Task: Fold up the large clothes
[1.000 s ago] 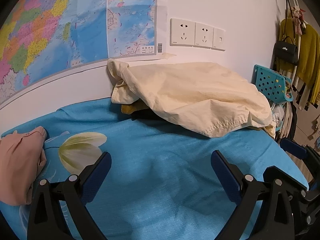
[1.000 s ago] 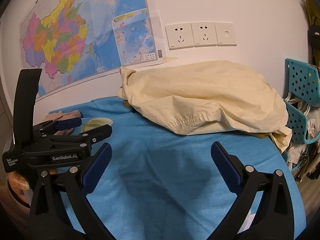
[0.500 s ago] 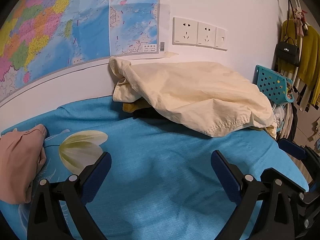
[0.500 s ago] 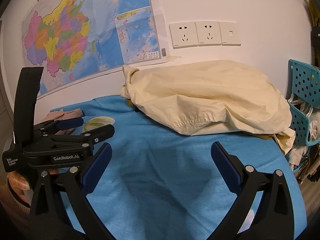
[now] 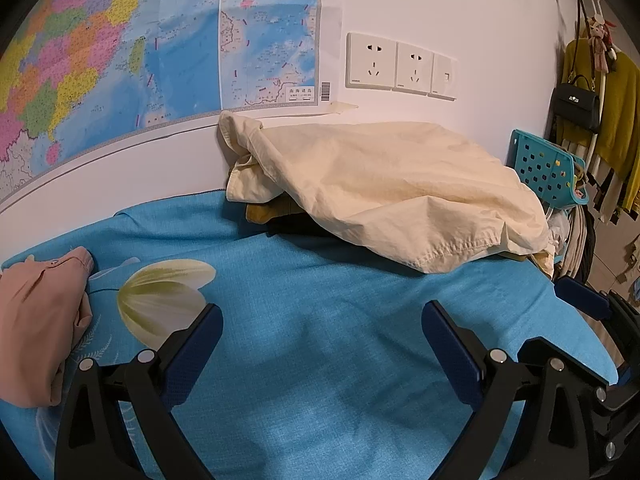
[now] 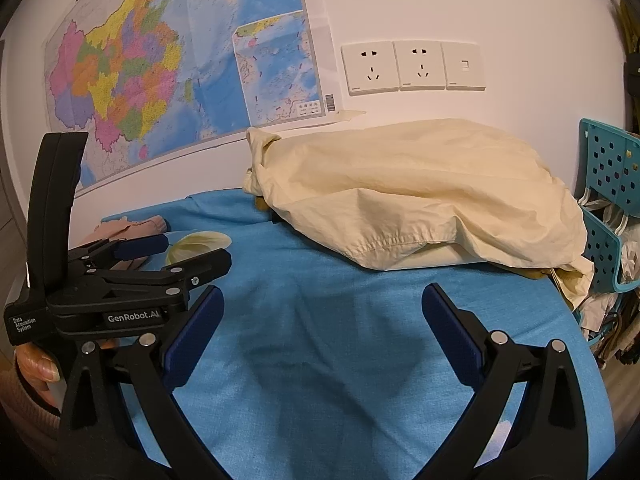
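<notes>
We have the folded pink garment (image 5: 38,320) parked at the far left of the blue bedsheet with a pale flower print (image 5: 320,340), probably set aside out of the working area, with its near end cut off by the frame. Next along, the left gripper (image 5: 320,344) hangs over bare sheet with its blue-padded jaws spread wide and nothing between them; the right wrist view also shows it from the side (image 6: 180,252), held by a hand (image 6: 36,368) we only see part of. The right gripper (image 6: 322,326) sits beside it, likewise splayed wide and empty, so we judge both are staged low and side by side for a reach toward the pile. The task thing, a large crumpled cream cotton garment (image 5: 392,192), lies at the back of the bed against the white wall (image 5: 460,8), well apart from both tools, draped over other clothes. Under it we make out only a mustard edge (image 5: 268,212) and a dark patch, so we cannot tell what those pieces are or how many. We can't say where the cream garment's collar or sleeves are either. At far right a teal perforated plastic basket (image 5: 548,168) and hanging clothes are cut off by the lens rim.
</notes>
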The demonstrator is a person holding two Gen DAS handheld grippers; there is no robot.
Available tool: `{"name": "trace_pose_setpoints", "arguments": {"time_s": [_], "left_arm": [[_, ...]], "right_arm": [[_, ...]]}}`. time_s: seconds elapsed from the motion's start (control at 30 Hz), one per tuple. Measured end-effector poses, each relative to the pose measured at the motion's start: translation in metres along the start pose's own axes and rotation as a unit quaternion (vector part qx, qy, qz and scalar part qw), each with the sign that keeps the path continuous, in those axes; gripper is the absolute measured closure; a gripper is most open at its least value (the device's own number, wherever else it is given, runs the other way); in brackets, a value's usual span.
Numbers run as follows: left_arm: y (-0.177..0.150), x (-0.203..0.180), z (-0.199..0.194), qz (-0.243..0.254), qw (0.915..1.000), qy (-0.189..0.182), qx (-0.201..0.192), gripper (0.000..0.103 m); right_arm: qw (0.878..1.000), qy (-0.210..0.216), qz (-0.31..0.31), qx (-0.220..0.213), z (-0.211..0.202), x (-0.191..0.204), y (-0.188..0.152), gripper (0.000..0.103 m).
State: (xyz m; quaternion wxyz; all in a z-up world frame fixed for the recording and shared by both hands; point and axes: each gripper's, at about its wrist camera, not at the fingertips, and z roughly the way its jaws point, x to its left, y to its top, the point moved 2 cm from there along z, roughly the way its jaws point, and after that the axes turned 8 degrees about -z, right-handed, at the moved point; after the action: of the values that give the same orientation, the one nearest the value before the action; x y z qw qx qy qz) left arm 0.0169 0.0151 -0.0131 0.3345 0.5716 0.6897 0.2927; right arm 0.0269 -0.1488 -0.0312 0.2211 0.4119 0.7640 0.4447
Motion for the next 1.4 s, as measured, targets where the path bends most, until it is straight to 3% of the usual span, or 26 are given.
{"name": "trace_pose_setpoints", "arguments": {"time_s": [1.4], "left_arm": [[0.003,0.01,0.01,-0.008,0.9998,0.013,0.015,0.007]], "right_arm": [[1.0,0.005,-0.029,0.006,0.015,0.003,0.011,0.005]]}}
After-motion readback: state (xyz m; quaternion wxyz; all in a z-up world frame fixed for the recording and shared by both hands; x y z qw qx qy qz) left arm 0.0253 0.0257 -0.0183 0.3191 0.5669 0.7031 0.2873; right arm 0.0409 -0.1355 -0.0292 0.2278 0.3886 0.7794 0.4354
